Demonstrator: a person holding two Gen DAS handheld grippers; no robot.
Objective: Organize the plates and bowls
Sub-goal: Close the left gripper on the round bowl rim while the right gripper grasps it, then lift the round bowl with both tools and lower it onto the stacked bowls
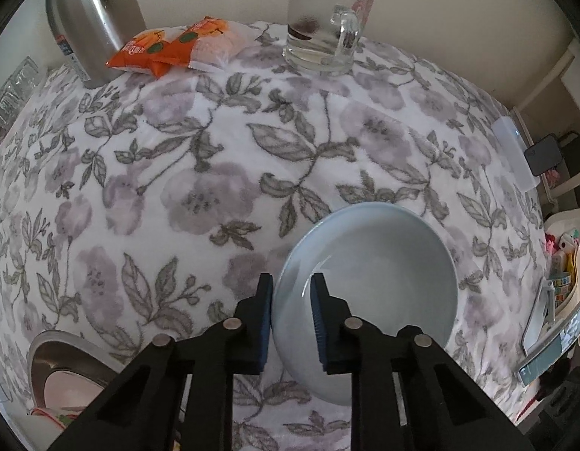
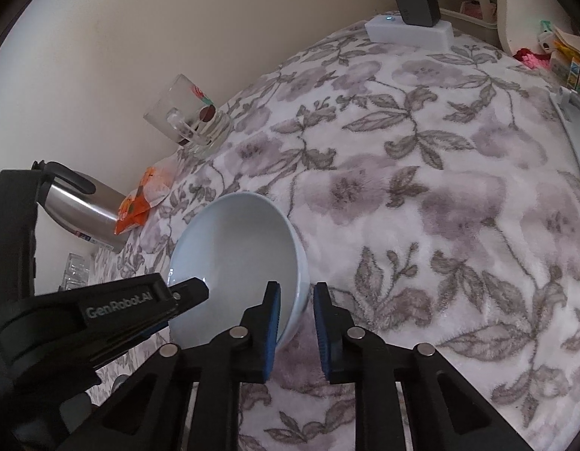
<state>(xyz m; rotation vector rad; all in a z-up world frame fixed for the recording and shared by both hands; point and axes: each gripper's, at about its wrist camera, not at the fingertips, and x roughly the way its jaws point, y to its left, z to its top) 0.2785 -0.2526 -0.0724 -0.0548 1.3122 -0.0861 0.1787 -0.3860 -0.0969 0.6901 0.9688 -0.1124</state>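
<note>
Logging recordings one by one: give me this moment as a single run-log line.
left gripper: shut on bowl rim | right gripper: shut on opposite rim | bowl: empty, on floral cloth | stage: two-handed grasp

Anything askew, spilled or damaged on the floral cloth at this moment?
Nothing spilled or broken. The one oddity: the pale blue ceramic bowl sits tilted rather than flat, its rim clamped on opposite sides by the left gripper and right gripper. The clear glass mug stands upright.

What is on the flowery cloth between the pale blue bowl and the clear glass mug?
Nothing: in the left wrist view, only bare flowered cloth lies between the pale blue bowl and the clear glass mug.
</note>
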